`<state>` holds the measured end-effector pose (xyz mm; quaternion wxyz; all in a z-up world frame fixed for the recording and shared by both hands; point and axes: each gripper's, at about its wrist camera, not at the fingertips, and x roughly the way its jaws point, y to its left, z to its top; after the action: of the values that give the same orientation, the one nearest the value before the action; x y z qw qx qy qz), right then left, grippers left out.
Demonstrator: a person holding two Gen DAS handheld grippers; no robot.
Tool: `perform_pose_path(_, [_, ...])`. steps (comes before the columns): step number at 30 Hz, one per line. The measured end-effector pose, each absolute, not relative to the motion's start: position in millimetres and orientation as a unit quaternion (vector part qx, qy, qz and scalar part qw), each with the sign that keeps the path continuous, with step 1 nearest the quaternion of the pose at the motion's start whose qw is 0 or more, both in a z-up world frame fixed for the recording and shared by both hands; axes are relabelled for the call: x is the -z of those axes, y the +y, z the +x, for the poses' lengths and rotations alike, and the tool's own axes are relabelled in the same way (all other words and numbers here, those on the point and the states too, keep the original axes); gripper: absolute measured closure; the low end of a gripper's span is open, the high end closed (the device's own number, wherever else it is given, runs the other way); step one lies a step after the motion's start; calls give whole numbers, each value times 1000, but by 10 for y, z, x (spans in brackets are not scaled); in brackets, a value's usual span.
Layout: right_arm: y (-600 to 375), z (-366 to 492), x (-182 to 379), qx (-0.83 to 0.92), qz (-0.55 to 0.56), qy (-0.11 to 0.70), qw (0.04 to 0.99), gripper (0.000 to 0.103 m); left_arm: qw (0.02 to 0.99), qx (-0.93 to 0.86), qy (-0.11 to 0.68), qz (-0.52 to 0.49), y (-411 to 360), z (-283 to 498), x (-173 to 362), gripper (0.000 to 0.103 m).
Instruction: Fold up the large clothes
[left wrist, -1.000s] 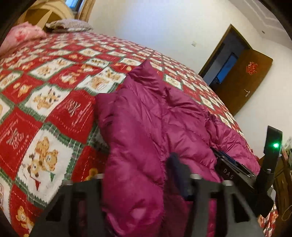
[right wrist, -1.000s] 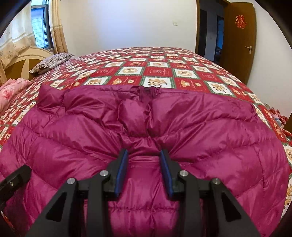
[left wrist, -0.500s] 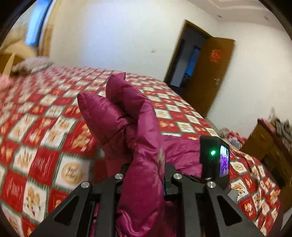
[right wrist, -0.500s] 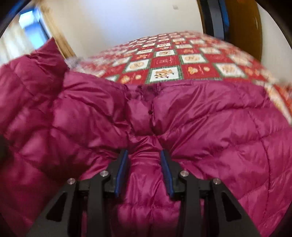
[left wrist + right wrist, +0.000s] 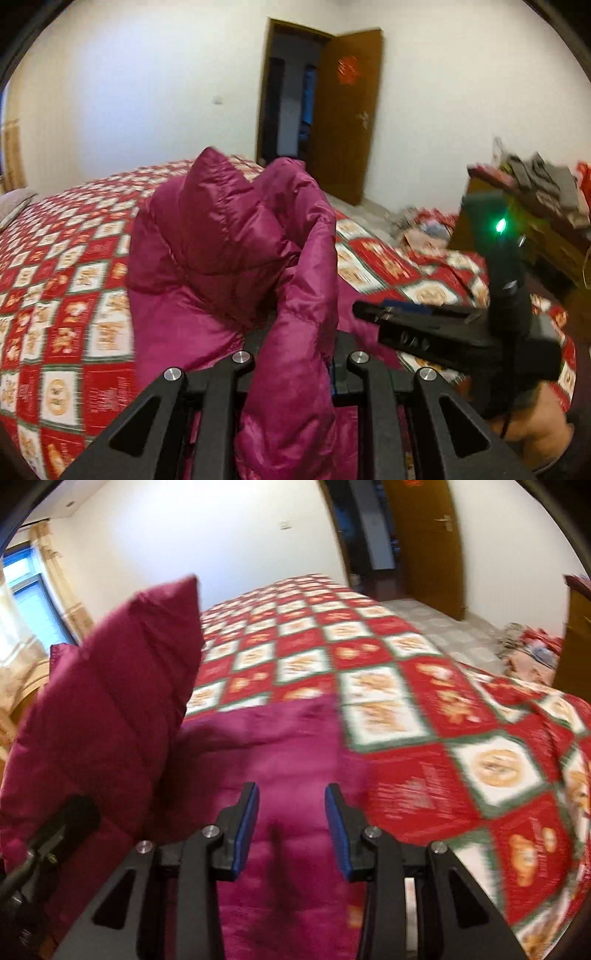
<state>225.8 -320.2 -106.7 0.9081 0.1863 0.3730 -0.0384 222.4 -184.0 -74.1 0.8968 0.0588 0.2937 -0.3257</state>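
A magenta puffer jacket (image 5: 221, 240) lies on the bed, with one part pulled up into a tall bunched fold. My left gripper (image 5: 295, 354) is shut on that fold; the fabric hangs down between its fingers and hides the pads. In the right wrist view the raised fold (image 5: 110, 701) stands at the left, and the rest of the jacket (image 5: 288, 738) runs as a flat strip on the quilt. My right gripper (image 5: 291, 812) is shut on that strip, with fabric filling the gap between its blue pads (image 5: 245, 830). The right gripper (image 5: 369, 312) also shows side-on beside the fold.
The bed carries a red, white and green patchwork quilt (image 5: 55, 295). Beyond its far corner a brown door (image 5: 347, 110) stands open. A wooden dresser (image 5: 546, 236) with clutter and a floor pile (image 5: 417, 221) are at the right. A curtained window (image 5: 29, 590) is left. A person's hand (image 5: 535, 435) holds the right tool.
Both grippers have swung sideways with the jacket. The left one rolled upright and lifted its fold off the bed. In the right view the jacket now covers less of the quilt.
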Motion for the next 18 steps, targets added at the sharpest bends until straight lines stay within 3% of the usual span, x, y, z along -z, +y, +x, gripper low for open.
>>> perform_pose_path(8, [-3639, 2044, 1200, 70, 220, 370, 900, 62, 871, 346, 330, 108, -2345, 2058, 1230, 83])
perform_pose_path(10, [-3675, 2030, 1163, 68, 221, 366, 901, 52, 868, 352, 333, 113, -2394, 2042, 1315, 83])
perform_pose_path(12, [-3752, 2045, 1110, 61, 224, 359, 904, 32, 865, 355, 334, 116, -2439, 1982, 1366, 83])
perform_pose_path(16, [-3834, 2060, 987, 44, 225, 342, 911, 33, 865, 358, 329, 128, -2445, 1943, 1467, 83])
perform_pose_path(18, [-3809, 2124, 911, 23, 214, 336, 917, 45, 864, 359, 326, 136, -2449, 1925, 1506, 83])
